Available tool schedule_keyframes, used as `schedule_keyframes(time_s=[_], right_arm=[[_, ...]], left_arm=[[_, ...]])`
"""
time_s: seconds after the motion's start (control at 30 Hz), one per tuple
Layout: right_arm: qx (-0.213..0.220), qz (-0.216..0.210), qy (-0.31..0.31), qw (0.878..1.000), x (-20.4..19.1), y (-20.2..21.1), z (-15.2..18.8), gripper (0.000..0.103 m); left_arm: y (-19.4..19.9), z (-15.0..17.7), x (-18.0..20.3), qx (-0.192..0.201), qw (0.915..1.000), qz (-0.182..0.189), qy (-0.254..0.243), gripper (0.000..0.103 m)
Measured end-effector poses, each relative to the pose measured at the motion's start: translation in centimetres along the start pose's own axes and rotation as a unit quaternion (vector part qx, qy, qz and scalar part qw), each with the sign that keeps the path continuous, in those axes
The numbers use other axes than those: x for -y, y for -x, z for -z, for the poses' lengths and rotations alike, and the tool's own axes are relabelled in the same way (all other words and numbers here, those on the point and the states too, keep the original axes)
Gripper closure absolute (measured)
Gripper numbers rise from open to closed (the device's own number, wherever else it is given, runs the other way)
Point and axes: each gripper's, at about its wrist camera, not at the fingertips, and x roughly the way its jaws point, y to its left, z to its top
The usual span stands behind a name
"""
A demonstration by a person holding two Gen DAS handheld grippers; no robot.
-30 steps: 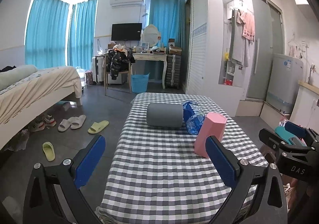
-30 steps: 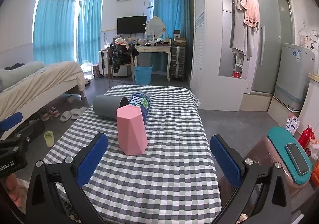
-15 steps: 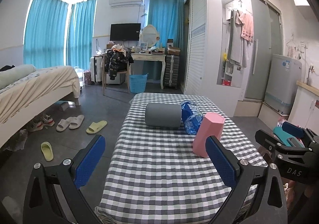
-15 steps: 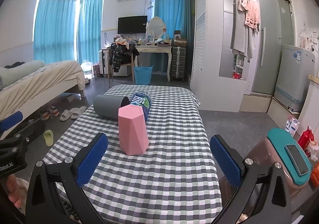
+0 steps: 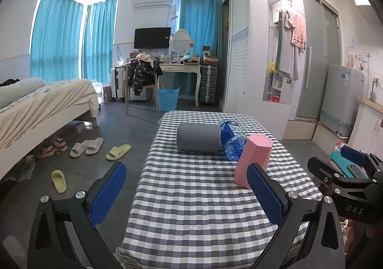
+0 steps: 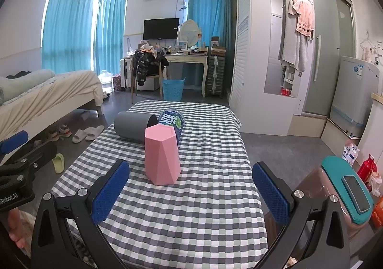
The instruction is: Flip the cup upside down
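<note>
A pink faceted cup [image 6: 162, 154] stands on the checkered table [image 6: 191, 209], wider at the top; it also shows in the left wrist view [image 5: 253, 156], partly behind my left gripper's right finger. My right gripper [image 6: 190, 193] is open and empty, just short of the cup. My left gripper [image 5: 188, 194] is open and empty over the table's near left part. The right gripper's body [image 5: 347, 180] shows at the right of the left wrist view.
A grey cylinder [image 6: 134, 126] lies on its side behind the pink cup, with a blue water bottle [image 6: 173, 123] lying beside it. A brown bin with a teal lid [image 6: 344, 192] stands right of the table. Slippers [image 5: 117, 149] lie on the floor at left.
Both grippers have drawn back slightly from the table. The pink cup sits a little farther off in both views. Both stay open.
</note>
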Motion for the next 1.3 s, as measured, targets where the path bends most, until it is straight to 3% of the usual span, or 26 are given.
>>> schedule_keyframes(time_s=[1.3], right_arm=[[-0.004, -0.001, 0.009, 1.000, -0.44, -0.31, -0.14, 0.000]], left_arm=[[0.24, 0.23, -0.17, 0.003, 1.0000, 0.000, 0.003, 0.000]])
